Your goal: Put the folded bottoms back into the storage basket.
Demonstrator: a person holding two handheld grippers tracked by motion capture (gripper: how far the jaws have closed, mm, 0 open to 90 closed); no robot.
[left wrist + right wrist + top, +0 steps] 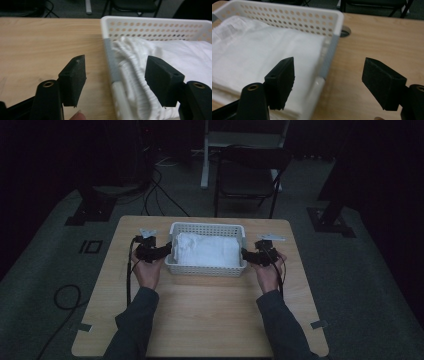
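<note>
A white perforated basket (pixel 207 226) stands at the far middle of the wooden table (pixel 210 315) and holds folded white cloth (pixel 207 250). My left gripper (pixel 169 249) is at the basket's left end, and its open jaws straddle that end wall (pixel 110 57) without pressing on it. One jaw is over the table and the other over the cloth (pixel 190 57). My right gripper (pixel 245 254) is at the basket's right end. It is open too, with the end wall (pixel 329 47) between its jaws, one over the cloth (pixel 249 50).
A dark folding chair (pixel 250 175) and a white stand (pixel 210 150) are on the floor beyond the table. Cables (pixel 160 190) lie on the floor at the back left. A round hole (pixel 344 31) is in the tabletop by the basket's far right corner.
</note>
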